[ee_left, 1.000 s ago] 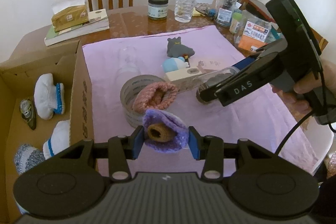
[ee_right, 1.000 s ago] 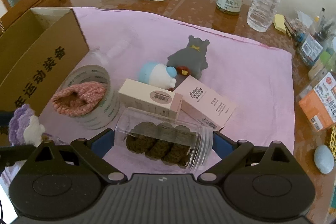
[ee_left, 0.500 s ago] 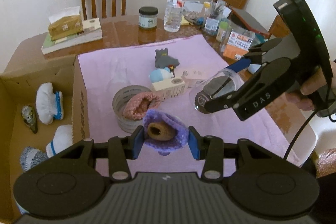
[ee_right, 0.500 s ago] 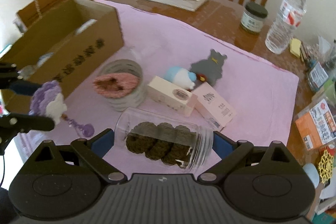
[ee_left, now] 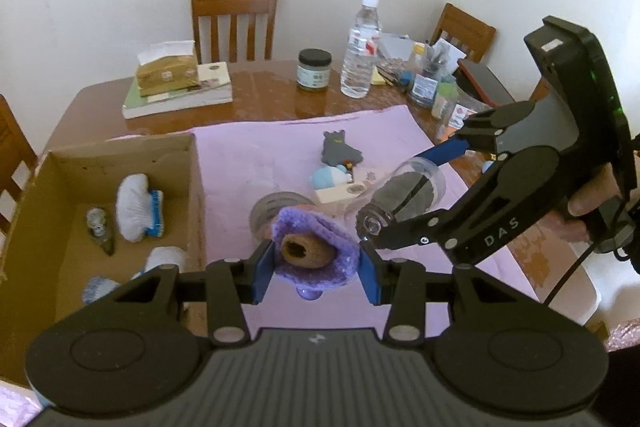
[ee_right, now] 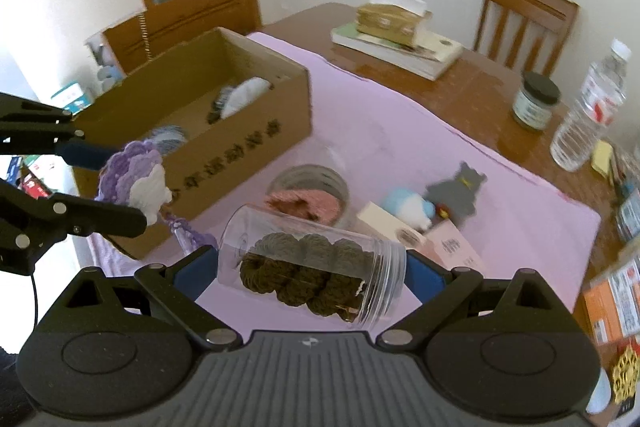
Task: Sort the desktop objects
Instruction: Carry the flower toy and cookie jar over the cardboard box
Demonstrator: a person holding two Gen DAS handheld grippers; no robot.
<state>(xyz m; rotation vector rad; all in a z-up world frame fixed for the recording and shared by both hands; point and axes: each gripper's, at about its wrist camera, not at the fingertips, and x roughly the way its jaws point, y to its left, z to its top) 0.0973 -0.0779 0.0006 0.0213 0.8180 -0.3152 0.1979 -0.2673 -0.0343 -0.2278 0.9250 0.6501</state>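
Cardboard box: far left, white knitted pieces inside. Your left gripper: clamped on the purple crocheted piece, above the pink cloth. Your right gripper: closed endwise on the clear jar of dark yarn, lifted off the cloth.

We read only "DAS", in white letters on the arm of the right hand-held gripper, at four o'clock in the left wrist view. Dark characters run along the cardboard box's side at nine o'clock in the right wrist view, too blurred for us to read.
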